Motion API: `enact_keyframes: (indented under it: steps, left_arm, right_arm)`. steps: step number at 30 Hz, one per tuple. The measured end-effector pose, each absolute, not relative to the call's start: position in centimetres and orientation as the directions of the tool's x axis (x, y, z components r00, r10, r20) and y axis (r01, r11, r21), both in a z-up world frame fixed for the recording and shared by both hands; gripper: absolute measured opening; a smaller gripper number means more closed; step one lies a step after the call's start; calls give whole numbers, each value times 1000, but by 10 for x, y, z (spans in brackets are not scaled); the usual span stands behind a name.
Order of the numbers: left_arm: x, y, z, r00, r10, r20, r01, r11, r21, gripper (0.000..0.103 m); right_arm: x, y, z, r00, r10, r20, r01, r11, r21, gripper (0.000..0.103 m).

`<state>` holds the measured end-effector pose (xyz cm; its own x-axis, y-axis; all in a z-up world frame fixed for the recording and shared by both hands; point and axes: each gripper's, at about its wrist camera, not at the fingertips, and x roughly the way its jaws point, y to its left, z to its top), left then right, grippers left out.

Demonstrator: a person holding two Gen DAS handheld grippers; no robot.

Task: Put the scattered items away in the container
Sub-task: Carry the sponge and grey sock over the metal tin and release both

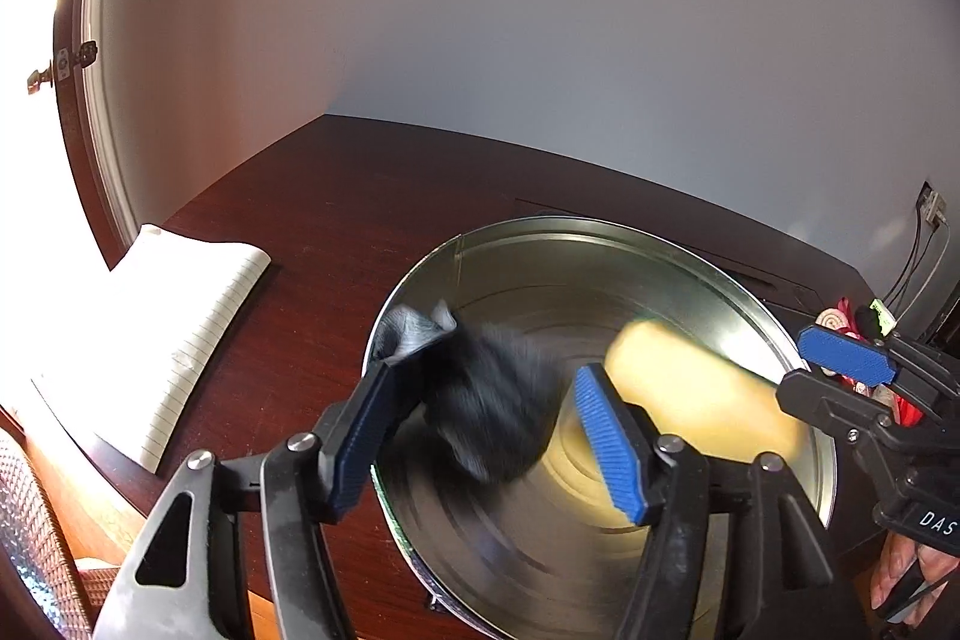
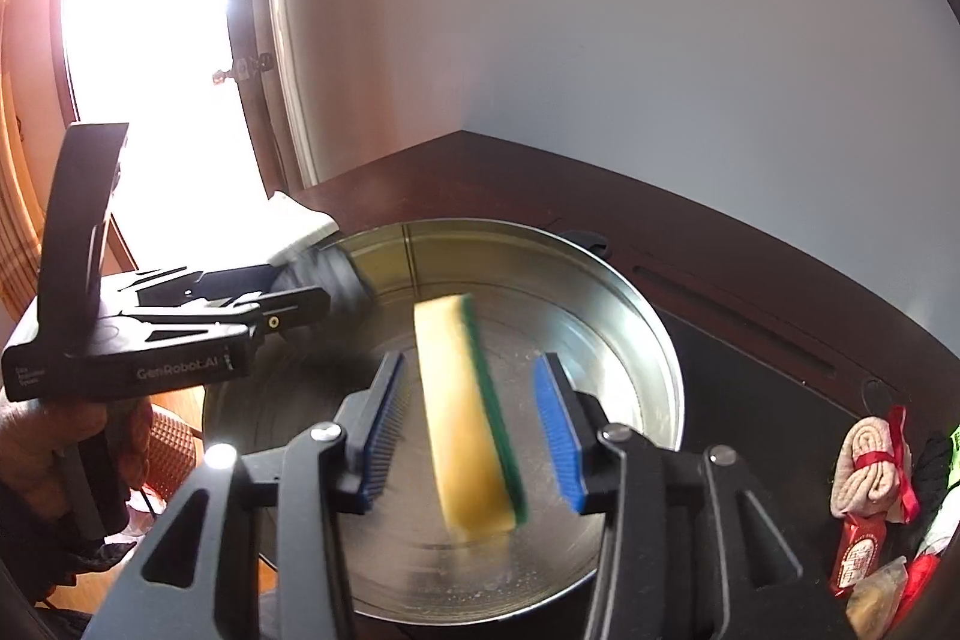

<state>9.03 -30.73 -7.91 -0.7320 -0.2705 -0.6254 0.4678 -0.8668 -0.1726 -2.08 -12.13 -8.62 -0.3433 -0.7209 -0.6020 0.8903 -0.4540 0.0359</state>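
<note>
Sponge blurred between parted jaws, above metal tin, dark cloth alongside

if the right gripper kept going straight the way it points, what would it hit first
Most likely the yellow sponge with the green scouring side, blurred and apparently loose between the open right gripper; behind it lies the floor of the round metal tin. Depth is unclear.

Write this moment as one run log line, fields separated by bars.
left gripper open, dark cloth dropping | right gripper open, sponge falling | into tin
</note>
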Motion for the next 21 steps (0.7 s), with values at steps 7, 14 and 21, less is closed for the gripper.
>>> enact_keyframes:
  steps: [7,14,21]
  left_arm:
    - [91,-306,-80,-726,-261,-636,475,-859,-190,66]
    - [88,-298,-77,-729,-239,-642,459,-866,-199,66]
    - [84,-256,-54,-801,-195,-567,383,-893,-235,86]
  right_arm:
    - [-24,-116,-88,-343,-729,-593,885,-462,56,47]
    - [-22,-97,-84,-375,-747,-549,867,-492,78,47]
    - [-22,-48,-72,-455,-745,-487,818,-566,101,63]
